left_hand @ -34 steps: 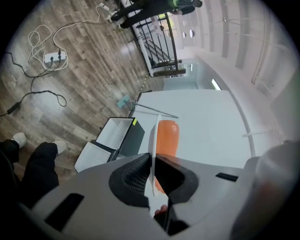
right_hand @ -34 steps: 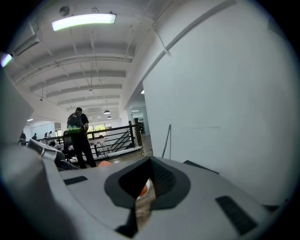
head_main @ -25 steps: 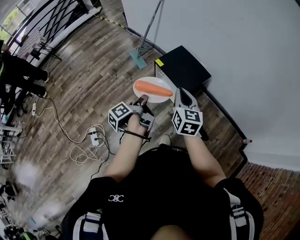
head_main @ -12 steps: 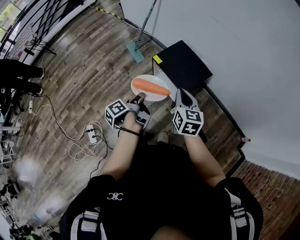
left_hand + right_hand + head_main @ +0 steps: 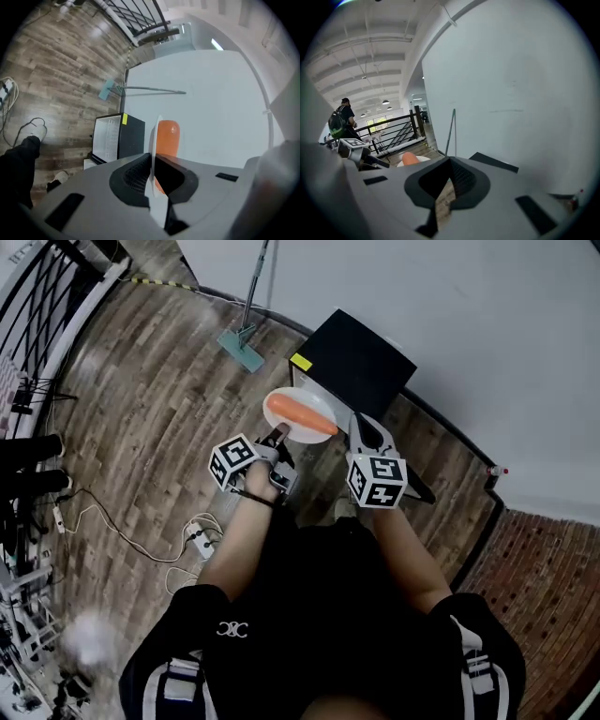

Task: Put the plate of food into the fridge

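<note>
A white plate (image 5: 305,397) carries one orange carrot (image 5: 302,414). My left gripper (image 5: 279,437) is shut on the plate's near rim and holds it in the air in front of the small black fridge (image 5: 361,362). In the left gripper view the plate (image 5: 153,140) stands edge-on between the jaws, with the carrot (image 5: 168,136) behind it. The fridge (image 5: 131,138) shows a white inside and a yellow sticker. To the plate's right my right gripper (image 5: 361,420) is shut with nothing in it. The carrot (image 5: 410,158) peeks over its left jaw.
A teal mop (image 5: 242,350) leans on the white wall left of the fridge. A power strip with cables (image 5: 197,538) lies on the wooden floor at the left. A black railing (image 5: 47,306) runs along the far left. A person with a backpack (image 5: 340,119) stands far off.
The person has stepped closer to the fridge. The plate, still in the left gripper, now sits nearer the fridge's front edge. The right gripper stays beside it.
</note>
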